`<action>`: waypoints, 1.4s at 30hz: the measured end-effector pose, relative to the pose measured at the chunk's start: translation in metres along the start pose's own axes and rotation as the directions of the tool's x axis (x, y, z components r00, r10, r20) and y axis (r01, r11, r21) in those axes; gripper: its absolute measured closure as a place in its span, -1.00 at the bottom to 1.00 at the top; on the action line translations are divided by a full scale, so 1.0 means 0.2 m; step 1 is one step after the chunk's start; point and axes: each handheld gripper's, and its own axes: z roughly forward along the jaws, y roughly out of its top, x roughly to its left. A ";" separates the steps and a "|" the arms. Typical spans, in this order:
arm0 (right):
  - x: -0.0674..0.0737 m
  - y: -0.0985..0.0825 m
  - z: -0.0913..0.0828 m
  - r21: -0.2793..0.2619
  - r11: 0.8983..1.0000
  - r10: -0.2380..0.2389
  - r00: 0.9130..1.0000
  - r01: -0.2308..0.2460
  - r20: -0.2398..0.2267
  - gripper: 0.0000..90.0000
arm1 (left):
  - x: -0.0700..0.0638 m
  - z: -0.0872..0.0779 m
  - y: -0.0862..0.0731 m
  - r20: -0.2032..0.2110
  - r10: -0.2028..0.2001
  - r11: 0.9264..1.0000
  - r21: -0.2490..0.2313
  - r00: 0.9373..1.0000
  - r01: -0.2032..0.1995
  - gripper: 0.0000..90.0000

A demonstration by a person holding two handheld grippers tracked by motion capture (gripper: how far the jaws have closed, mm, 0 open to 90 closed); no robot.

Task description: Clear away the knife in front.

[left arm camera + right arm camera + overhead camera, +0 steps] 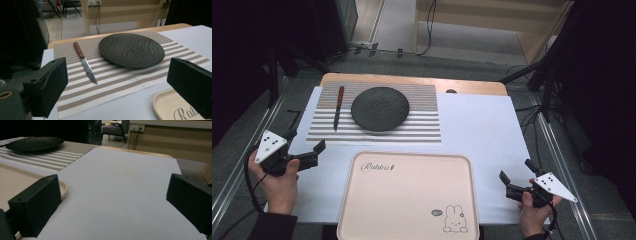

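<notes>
Left gripper [306, 143]: jaws spread wide, nothing between them. It sits low over the white sheet [477, 125], just short of the near edge of the striped placemat [422, 122]. In the left gripper view the wooden-handled knife [85, 62] lies ahead of the left jaw, blade tip towards the jaws and handle away; the dark textured plate [131, 49] is farther ahead, between the jaw lines and biased to the right jaw. Knife and plate are near each other but apart, both resting on the placemat.

Right gripper [515, 176]: jaws also wide apart, empty, resting low beside the right edge of the pink rabbit tray [362, 200]. Bare sheet lies ahead of its jaws; the tray rim passes by its left jaw.

Judgement: the step in hand looks like a reach by the left gripper for the knife. To do it well, turn the jaws crosswise to the handle, come down on the wood rather than the thin blade, and close squarely; the knife lies flat, so the lower jaw edge must brush the mat without snagging its weave. Keep clear of the plate rim.

Surface: wooden table covered by the white sheet. Room: dim, grey floor, cables, pale wooden steps behind.
</notes>
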 end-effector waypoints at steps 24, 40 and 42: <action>0.00 0.00 0.00 -0.009 1.000 -0.001 1.000 0.001 0.004 -1.00 | 0.04 0.20 0.12 0.039 0.021 0.998 0.061 0.999 -0.024 -0.95; 0.01 0.00 0.00 -0.004 1.000 -0.027 0.999 0.027 0.026 -1.00 | 0.11 0.39 0.20 0.064 0.010 0.991 0.134 0.998 -0.019 -0.95; 0.01 0.00 0.00 -0.004 1.000 -0.025 0.999 0.025 0.028 -1.00 | 0.12 0.42 0.21 0.065 0.004 0.989 0.147 0.998 -0.014 -0.95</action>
